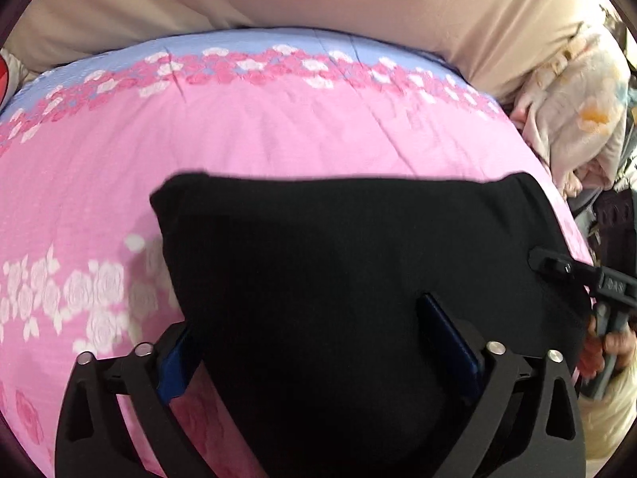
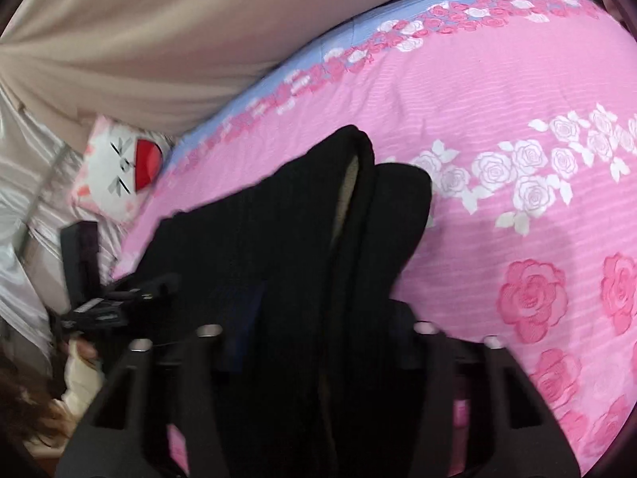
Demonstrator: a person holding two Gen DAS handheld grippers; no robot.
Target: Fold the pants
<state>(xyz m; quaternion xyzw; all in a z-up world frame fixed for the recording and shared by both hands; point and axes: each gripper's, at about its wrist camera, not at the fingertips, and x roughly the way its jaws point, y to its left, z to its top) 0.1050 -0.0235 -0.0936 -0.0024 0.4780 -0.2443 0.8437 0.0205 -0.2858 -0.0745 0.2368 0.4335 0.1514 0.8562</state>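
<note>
Both the left gripper [image 1: 314, 342] and right gripper [image 2: 318, 318] stood spread astride the folded black pants [image 1: 358, 247] on the pink quilt [image 1: 278, 131], apparently pressing the fold flat; next they should lift clear.

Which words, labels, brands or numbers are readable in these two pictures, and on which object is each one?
No text can be read with certainty.
Raised letters on the right gripper body: too blurred to read.
A pale label on the left gripper body: too blurred to read.
The cushion shows only a drawn cartoon face, no words.
</note>
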